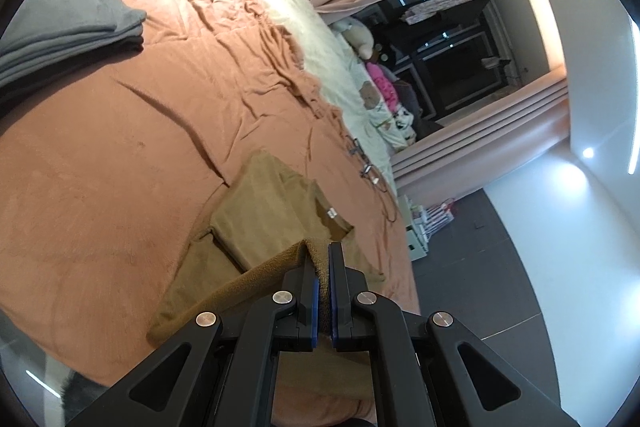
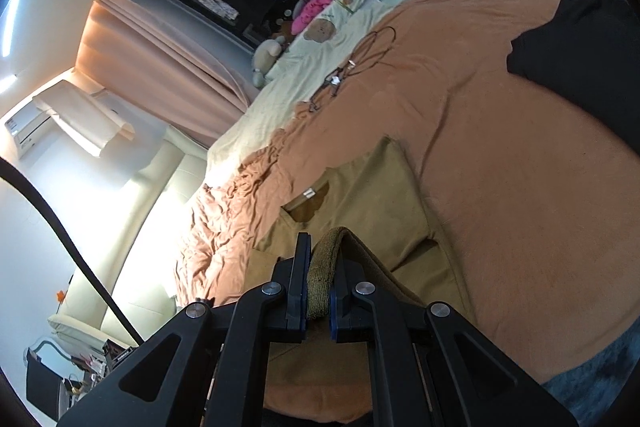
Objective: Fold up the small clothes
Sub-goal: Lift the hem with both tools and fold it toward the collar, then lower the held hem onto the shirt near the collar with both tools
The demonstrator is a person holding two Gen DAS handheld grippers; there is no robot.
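Left hand-held gripper (image 1: pixel 321 263) and right hand-held gripper (image 2: pixel 322 267) each clamp the shirt (image 1: pixel 264 211) hem; soft, light fabric sags ahead, so pinching hem corners suits it

I find no legible text in either wrist view. The only label-like item is a small white sewn tag (image 1: pixel 331 213) inside the neckline of the olive-brown knit shirt (image 1: pixel 264 211) lying on the terracotta bedspread (image 1: pixel 120 155); whatever is printed on it is too small and blurred for me to read. The same tag (image 2: pixel 309 192) in the right wrist view is equally unreadable. No brands, numbers or signs elsewhere that I can make out.
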